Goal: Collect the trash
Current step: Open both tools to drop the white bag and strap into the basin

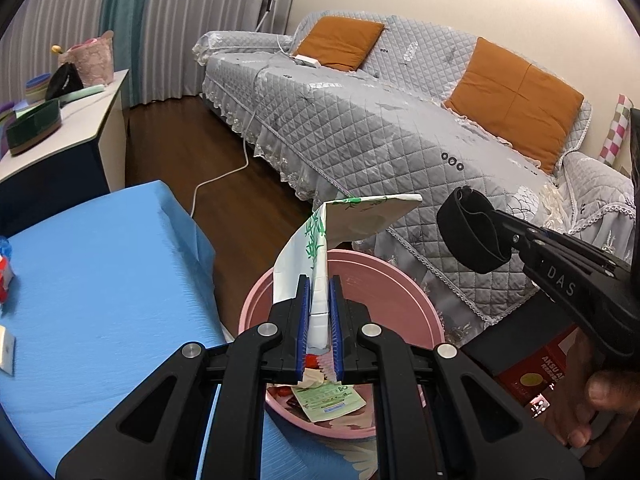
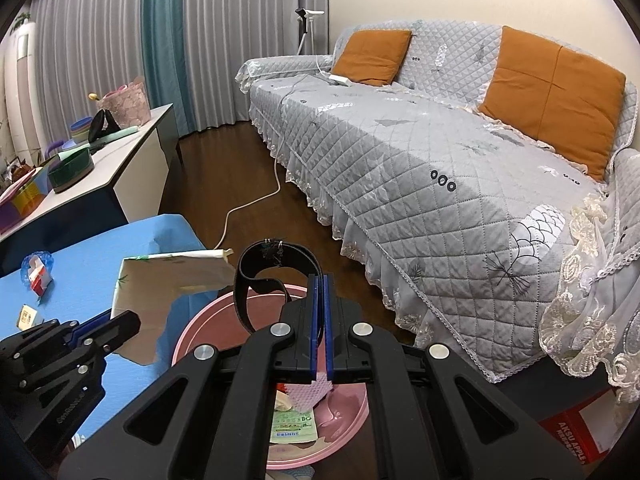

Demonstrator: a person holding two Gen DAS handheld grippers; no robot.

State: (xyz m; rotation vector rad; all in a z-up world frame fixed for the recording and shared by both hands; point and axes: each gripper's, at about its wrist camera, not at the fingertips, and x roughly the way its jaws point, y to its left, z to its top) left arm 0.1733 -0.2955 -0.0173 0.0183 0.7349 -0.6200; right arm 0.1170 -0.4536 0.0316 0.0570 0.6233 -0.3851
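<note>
left gripper: black body with blue ribbed pads, jaws narrowed onto a white folded paper wrapper with green leaf print; the wrapper stands up from between the pads and bends over toward 1 o'clock.
right gripper: black with blue pads, jaws drawn almost together, pinching a black looped elastic band; the loop curls out toward 11 o'clock from the pads.
right gripper seen from the left wrist: enters from 3 o'clock, the band hanging at its tip, a hand on its handle at 4 o'clock.
left gripper seen from the right wrist: enters from 8 o'clock, the wrapper rising from it toward 12 o'clock.
pink round plastic basin: directly under both grippers, on the floor between a blue-covered table at 9 o'clock and a grey quilted sofa at 2 o'clock.
basin contents: a green and white printed packet, a pale pink dotted scrap and red bits; the packet's print is too small to read.
writing: "das" in white on the right gripper body; "aksu apple" on a red cardboard box at 4 o'clock in the right wrist view.
table top: a small red and white carton on a blue crinkled wrapper at 9 o'clock, and a small tan card just below it.
sofa: two orange cushions against its back.
</note>
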